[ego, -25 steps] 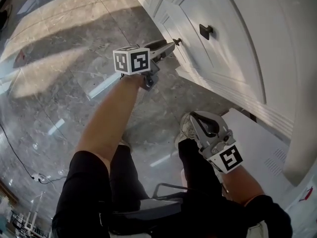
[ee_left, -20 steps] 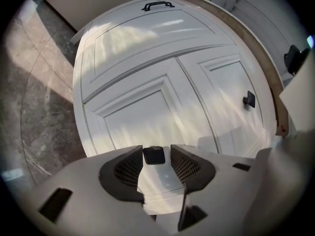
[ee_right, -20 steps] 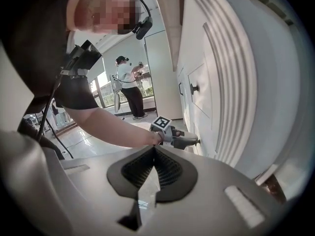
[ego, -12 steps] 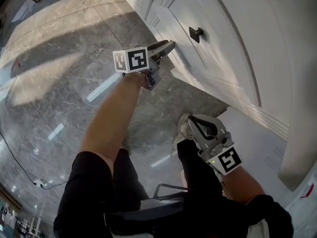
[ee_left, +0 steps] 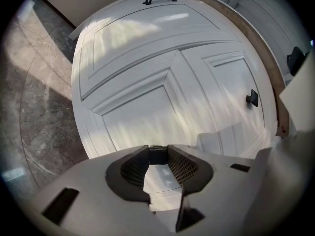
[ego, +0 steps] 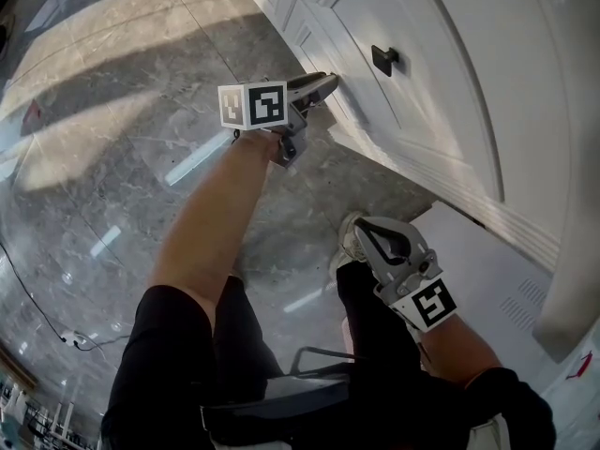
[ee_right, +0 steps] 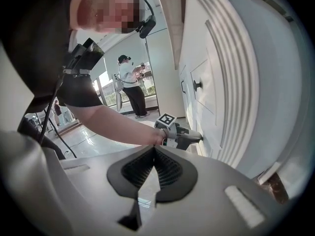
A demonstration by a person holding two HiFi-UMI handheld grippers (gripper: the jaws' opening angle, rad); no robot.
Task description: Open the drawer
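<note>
Ok so your left gripper is right up at the white cabinet, and its jaws have just been closing in around the small dark knob. In the left gripper view the knob sits right at the jaw tips and fills the gap between them, so it looks to me like you're already pinching it, just barely and out at the very ends. The drawer front that knob belongs to looks flush with the panels around it, so I'd say the drawer is still fully shut and the pull hasn't started.

My tip: that's a shallow bite. Nudge in a touch so the knob sits deeper in the ribbed pads, then squeeze firm before you pull. A knob that small will probably slip out of a tip-only grip as soon as the drawer resists.

Pull straight back, square to the front, not down toward the floor. Pulling at an angle could bind the drawer.

Don't mix it up with the other knob on the bigger panel next door.

Your right gripper is parked low by your knee, jaws pressed together on nothing. It's fine there, well clear.
</note>
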